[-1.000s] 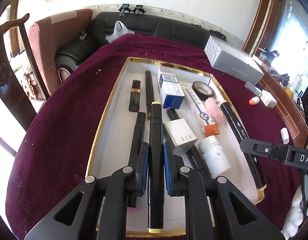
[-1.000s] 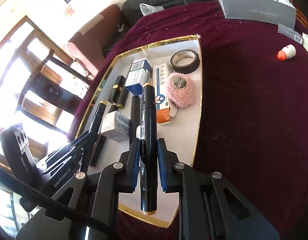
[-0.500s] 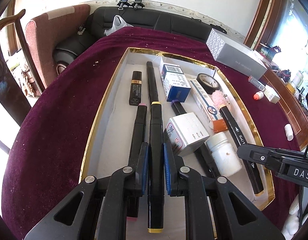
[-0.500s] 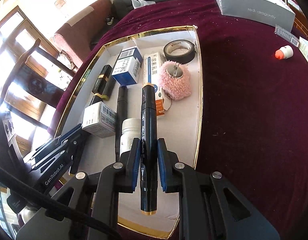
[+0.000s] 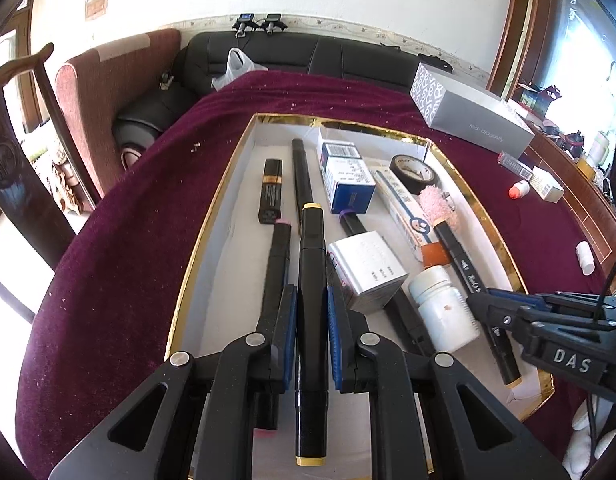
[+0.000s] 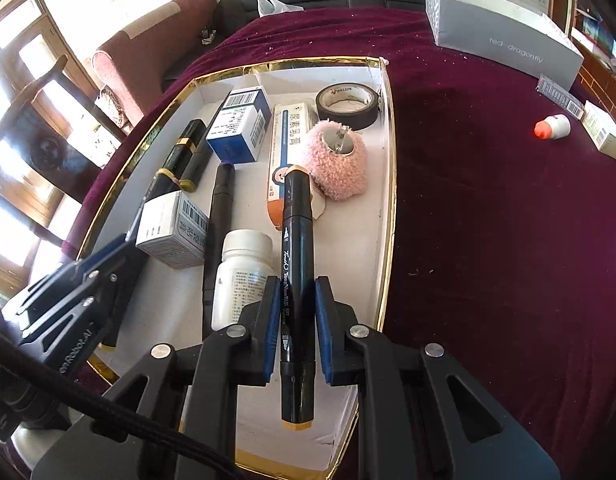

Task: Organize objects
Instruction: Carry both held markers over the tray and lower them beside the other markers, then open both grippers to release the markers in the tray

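1. Over the maroon velvet tablecloth (image 6: 488, 200), a shallow white gold-rimmed tray (image 6: 386, 184) holds boxes, tape and pens.
2. Grey carton (image 6: 508, 36) reads "red-dragonfly".
3. Left gripper (image 5: 311, 312) is clamped tight on a black yellow-capped marker (image 5: 312, 264) above the tray.
4. Right gripper (image 6: 295, 320) pinches a black "Touch" marker with orange ends (image 6: 298, 248).

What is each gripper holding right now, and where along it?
Left gripper clamps a black yellow-capped marker around mid-barrel. Right gripper clamps another black marker with orange-yellow caps, below its middle.
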{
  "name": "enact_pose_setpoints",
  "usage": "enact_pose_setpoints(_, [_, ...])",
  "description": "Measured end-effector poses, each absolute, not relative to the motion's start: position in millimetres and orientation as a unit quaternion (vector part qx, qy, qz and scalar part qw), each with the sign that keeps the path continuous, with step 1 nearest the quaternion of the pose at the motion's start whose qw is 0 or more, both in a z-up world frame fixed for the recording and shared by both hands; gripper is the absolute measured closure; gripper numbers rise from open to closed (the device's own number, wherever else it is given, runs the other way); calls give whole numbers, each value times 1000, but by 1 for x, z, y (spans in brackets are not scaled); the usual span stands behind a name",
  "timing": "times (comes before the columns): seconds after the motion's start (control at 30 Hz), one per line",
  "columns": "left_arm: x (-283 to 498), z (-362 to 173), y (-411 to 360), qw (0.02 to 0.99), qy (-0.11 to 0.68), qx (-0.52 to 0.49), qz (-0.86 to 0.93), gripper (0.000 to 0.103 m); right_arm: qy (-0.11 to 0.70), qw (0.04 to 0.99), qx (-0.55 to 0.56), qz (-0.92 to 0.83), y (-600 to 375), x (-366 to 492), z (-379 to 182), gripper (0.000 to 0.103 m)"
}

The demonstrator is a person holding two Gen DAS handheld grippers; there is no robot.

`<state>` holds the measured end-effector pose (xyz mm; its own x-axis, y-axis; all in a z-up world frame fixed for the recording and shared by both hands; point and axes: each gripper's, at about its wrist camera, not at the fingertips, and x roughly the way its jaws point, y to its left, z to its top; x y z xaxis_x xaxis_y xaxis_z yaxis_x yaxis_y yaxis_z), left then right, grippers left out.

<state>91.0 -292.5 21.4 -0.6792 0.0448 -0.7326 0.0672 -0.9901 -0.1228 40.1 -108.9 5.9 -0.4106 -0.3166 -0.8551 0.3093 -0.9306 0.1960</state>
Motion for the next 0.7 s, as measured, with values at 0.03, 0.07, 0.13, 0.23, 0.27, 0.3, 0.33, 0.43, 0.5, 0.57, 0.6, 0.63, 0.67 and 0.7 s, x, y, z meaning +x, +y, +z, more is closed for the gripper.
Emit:
enact_pose_setpoints(0.03, [92,22,-292,8,67,399,-915,91,-3,187,510,-840,-110,40,6,88])
enact_pose_setpoints(0.07, [92,23,-292,10,64,397,-915,91,-2,187,511,-839,-110,41,6,88])
enact_pose_setpoints(0.13, [93,23,-291,11,61,396,-916,91,-1,186,511,-839,-111,41,5,88])
enact_pose_setpoints(0.23, [92,21,-293,10,65,397,-915,91,1,184,512,-839,-113,40,5,88])
enact_pose_setpoints(0.27, [93,21,-293,10,67,397,-915,91,2,184,512,-839,-113,40,5,88])
enact_pose_setpoints(0.3, [92,21,-294,10,68,398,-915,91,2,183,513,-839,-114,40,4,88])
enact_pose_setpoints(0.33, [93,20,-295,10,69,398,-915,91,3,183,513,-839,-114,40,4,88])
enact_pose_setpoints(0.43, [93,20,-297,10,73,399,-914,91,4,183,515,-837,-116,40,3,88])
enact_pose_setpoints(0.5, [93,20,-298,9,74,398,-914,91,4,183,516,-837,-117,40,3,88])
enact_pose_setpoints(0.57, [94,21,-299,9,75,395,-915,91,3,182,518,-836,-117,40,2,88])
enact_pose_setpoints(0.6, [95,21,-299,10,76,394,-916,91,2,182,519,-835,-117,40,2,88])
enact_pose_setpoints(0.63, [95,22,-300,10,78,392,-916,91,2,181,519,-835,-117,40,2,88])
enact_pose_setpoints(0.67, [96,23,-300,10,80,391,-917,91,2,181,519,-835,-118,40,2,88])
enact_pose_setpoints(0.7, [96,23,-301,10,81,390,-917,91,1,180,519,-835,-118,40,2,88])
